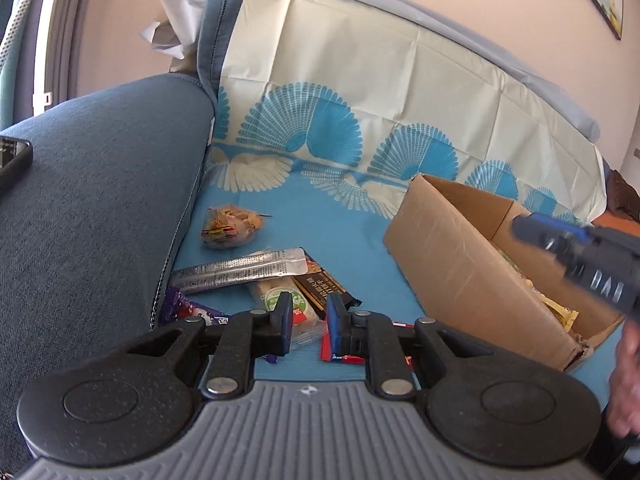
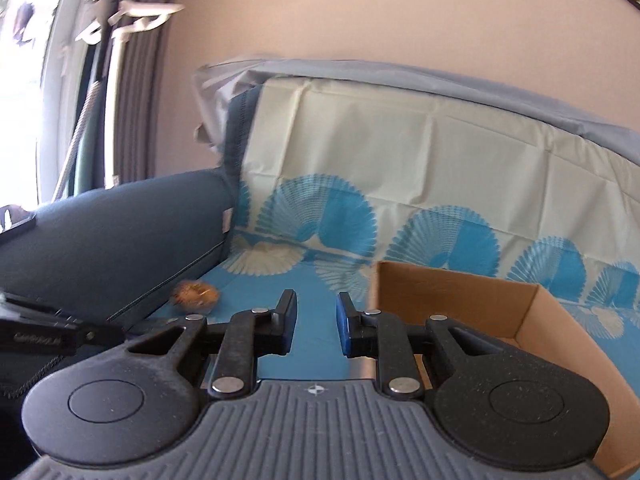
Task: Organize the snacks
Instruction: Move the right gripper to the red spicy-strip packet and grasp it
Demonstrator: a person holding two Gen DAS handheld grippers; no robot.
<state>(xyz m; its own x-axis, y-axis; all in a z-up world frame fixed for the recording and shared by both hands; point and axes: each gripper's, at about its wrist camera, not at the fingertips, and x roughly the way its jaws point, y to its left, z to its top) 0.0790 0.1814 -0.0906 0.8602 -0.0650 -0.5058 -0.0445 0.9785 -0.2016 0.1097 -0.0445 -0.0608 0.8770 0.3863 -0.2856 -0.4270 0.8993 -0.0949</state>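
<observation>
A pile of snacks lies on the blue sofa cover: a silver packet (image 1: 244,270), a green-and-white packet (image 1: 280,300), a dark bar (image 1: 324,286), a purple wrapper (image 1: 188,308), red wrappers (image 1: 340,354). A clear bag of snacks (image 1: 230,228) lies apart behind them; it also shows in the right wrist view (image 2: 196,294). My left gripper (image 1: 308,310) is open and empty just above the pile. A cardboard box (image 1: 464,264) on the right holds yellow packets (image 1: 560,312). My right gripper (image 2: 316,312) is open and empty over the box's left wall (image 2: 452,296).
The blue sofa armrest (image 1: 104,200) rises on the left with a phone (image 1: 12,158) on it. The backrest carries a cream and blue patterned cover (image 1: 360,92). The right gripper's body (image 1: 588,264) hangs over the box. A wall stands behind.
</observation>
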